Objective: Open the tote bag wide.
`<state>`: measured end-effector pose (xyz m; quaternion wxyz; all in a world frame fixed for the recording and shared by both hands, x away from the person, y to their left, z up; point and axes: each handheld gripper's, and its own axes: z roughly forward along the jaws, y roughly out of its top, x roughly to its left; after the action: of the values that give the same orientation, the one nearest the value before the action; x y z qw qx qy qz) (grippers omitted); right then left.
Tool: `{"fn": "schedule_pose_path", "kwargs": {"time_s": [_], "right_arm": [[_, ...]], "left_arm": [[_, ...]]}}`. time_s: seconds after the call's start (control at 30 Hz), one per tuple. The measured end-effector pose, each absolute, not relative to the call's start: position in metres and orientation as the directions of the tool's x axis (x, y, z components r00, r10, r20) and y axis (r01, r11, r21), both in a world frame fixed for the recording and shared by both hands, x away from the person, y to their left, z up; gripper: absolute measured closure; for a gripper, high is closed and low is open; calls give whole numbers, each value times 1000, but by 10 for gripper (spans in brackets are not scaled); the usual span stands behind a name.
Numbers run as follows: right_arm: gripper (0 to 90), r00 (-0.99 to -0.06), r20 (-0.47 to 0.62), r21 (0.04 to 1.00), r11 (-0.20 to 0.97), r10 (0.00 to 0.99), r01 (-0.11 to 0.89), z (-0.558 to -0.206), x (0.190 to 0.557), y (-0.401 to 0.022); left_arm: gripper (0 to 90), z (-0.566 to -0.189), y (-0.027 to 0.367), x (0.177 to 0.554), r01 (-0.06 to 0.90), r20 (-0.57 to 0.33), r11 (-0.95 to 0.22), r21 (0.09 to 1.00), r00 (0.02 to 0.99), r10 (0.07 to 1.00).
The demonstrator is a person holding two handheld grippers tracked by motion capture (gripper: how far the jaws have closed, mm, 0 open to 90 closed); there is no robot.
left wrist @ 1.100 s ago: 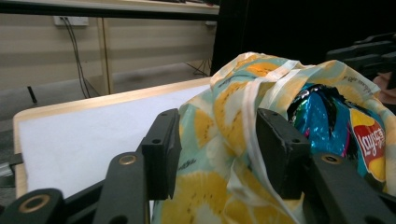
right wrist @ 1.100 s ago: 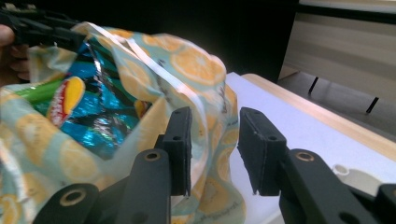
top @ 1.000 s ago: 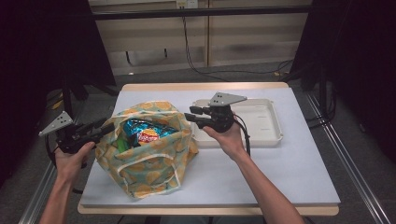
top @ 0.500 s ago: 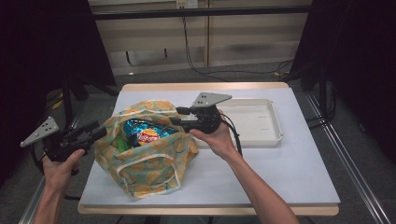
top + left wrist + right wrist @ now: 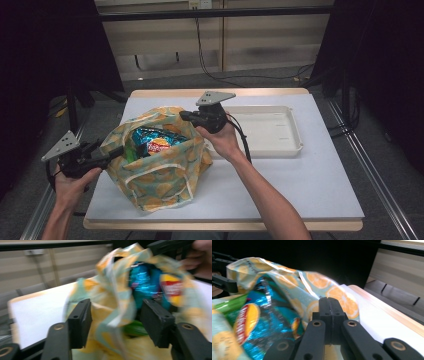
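Overhead plus two close tool views

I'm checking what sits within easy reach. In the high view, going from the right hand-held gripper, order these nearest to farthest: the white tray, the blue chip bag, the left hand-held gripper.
1. Blue chip bag, just left of the right hand-held gripper, inside the orange-print tote bag.
2. White tray, to its right.
3. Left hand-held gripper, at the tote's far left edge.

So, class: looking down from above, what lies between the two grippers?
In the high view, the orange-print bag sits between the left gripper and right gripper, its open mouth showing a blue chip packet.
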<state>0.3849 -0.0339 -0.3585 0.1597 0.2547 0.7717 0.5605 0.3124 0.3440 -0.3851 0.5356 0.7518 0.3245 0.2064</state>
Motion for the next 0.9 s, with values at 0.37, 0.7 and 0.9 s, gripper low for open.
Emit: {"fn": "schedule_pose_path", "kwargs": {"time_s": [0.37,0.7,0.9], "right_arm": [[900,-778,38,949,220,627,224,-362,407,-40],[900,-755,21,925,273,655,263,-385,424,-40],[900,-755,54,909,281,653,308,-408,429,-41]], "left_arm": [[883,-377,356,353,302,-137,-106,948,682,718],[895,-415,350,386,418,-210,-109,902,644,736],[897,-439,352,386,487,-239,-148,861,644,727]]}}
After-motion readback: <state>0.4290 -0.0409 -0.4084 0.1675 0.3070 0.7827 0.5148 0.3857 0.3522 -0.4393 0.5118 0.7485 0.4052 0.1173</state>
